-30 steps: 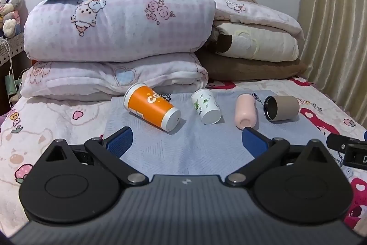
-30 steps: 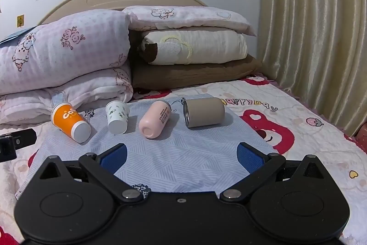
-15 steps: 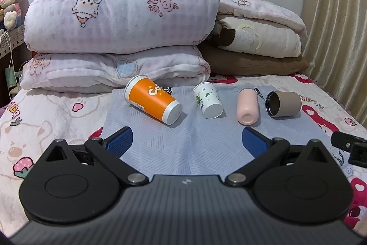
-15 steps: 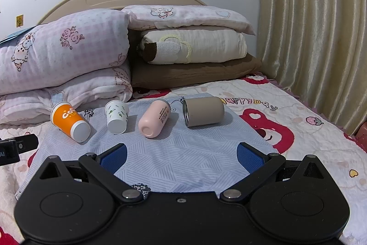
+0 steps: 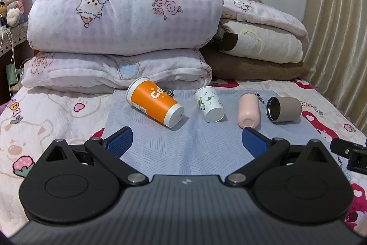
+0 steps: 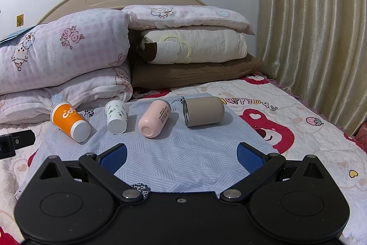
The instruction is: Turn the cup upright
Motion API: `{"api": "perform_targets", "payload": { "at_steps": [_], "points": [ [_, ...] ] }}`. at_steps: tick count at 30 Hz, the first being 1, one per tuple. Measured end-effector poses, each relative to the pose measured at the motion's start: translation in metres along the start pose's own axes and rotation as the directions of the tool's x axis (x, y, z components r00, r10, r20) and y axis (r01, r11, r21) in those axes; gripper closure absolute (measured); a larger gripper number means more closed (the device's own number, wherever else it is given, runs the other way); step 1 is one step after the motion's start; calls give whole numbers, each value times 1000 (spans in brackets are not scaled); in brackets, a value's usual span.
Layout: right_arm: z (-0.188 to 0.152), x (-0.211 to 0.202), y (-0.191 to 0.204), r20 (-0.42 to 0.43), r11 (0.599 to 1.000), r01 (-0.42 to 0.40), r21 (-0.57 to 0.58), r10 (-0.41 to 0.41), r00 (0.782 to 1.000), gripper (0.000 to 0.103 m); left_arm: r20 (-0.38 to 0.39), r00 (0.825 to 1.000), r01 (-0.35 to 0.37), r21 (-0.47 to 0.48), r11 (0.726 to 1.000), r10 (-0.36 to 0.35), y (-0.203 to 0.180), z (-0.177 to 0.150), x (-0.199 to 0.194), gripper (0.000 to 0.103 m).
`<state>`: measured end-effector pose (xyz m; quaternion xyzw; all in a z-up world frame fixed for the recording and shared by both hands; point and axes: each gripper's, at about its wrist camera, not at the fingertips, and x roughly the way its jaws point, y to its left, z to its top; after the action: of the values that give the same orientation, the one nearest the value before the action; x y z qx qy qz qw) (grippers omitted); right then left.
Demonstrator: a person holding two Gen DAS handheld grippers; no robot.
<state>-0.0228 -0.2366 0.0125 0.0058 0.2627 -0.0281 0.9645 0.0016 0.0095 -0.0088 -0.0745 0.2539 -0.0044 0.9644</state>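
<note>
Approach step, nothing grasped. Left hand-held gripper (image 5: 185, 138) and right hand-held gripper (image 6: 182, 156) both spread apart, empty. Orange paper cup (image 5: 154, 102) lies sideways, centre-left on grey cloth (image 5: 190, 148). Next: straddle cup wall, close, tip upright.

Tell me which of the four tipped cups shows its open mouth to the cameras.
The taupe cup at the right end of the row: its dark metal-lined opening is visible, while the orange, white and pink cups show their closed bases.
</note>
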Motion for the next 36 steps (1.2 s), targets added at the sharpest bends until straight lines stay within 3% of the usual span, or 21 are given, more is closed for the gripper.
{"api": "perform_targets", "payload": {
  "at_steps": [36],
  "points": [
    [1,0,9,-13,1000,-23,-12,23,1000,0,-38,999,19,-7,1000,-19,-5,-7,6,0]
  ]
}}
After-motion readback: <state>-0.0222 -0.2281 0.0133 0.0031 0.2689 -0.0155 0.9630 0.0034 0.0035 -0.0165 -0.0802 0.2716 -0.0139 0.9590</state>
